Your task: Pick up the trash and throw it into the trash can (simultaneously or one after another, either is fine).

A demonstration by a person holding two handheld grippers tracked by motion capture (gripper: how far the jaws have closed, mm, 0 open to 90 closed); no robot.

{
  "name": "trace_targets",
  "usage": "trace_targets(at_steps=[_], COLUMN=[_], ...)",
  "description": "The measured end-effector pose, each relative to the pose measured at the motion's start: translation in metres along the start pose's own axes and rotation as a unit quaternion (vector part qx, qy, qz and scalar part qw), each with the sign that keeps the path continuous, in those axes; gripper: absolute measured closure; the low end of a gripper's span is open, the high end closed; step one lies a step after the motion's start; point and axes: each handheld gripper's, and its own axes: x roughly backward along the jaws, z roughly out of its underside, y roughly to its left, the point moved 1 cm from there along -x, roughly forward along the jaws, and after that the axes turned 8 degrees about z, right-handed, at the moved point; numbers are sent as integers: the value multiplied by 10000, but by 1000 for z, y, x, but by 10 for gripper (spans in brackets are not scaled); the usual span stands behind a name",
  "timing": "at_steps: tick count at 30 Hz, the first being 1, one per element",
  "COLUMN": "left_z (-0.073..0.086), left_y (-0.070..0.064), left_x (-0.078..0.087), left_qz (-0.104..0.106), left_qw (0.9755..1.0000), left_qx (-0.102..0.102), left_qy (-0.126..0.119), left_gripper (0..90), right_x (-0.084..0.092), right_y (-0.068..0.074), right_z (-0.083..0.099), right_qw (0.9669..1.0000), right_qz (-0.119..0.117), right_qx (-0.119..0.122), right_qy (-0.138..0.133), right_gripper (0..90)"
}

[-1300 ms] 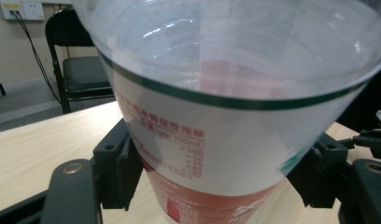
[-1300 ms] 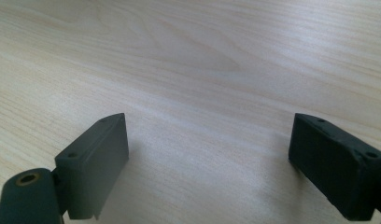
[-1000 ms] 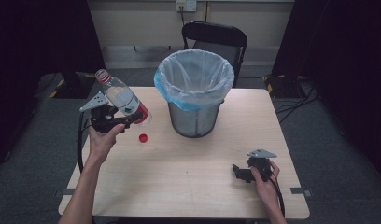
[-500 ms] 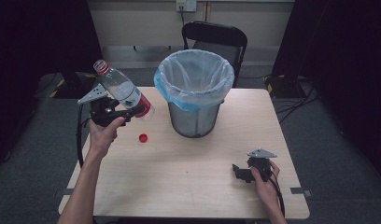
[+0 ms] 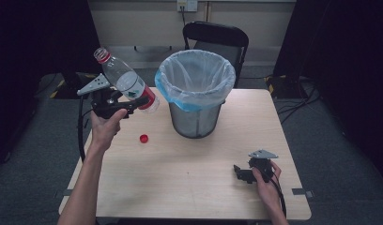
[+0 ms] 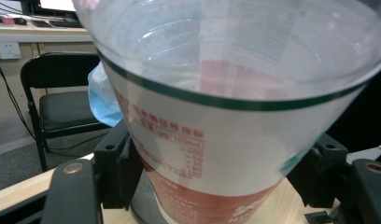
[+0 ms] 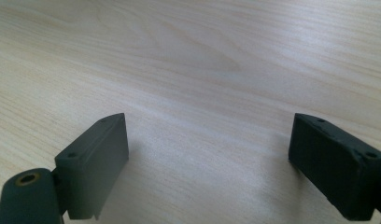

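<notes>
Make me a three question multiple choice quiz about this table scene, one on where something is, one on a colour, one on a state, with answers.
1. Where is the loose bottle cap?
A. in the bin
B. on the table left of the bin
C. on the chair

2. What colour is that cap?
A. red
B. green
C. white

3. What is the right gripper doing?
A. clamping the bottle
B. holding the cap
C. resting open on the table

Answers:
1. B: it lies on the table, between the left gripper and the bin.
2. A: it shows bright red on the wood.
3. C: its jaws stand apart over bare wood; the bottle is in the left gripper.
</notes>
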Motion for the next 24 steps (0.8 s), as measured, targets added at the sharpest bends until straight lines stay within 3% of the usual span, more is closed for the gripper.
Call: trace_targets(at_steps=[24], left_z=[-45], left_y=[-11], left_x=[-13], left_qz=[325], left_qw=[9991], left_qx=[-101], left_qy=[-271], left_gripper=[285], right_x=[0], right_y=[0], right_z=[0], right_qw=[10000], right_qz=[-7], right_qx=[-2], right_qy=[6], right_gripper=[111])
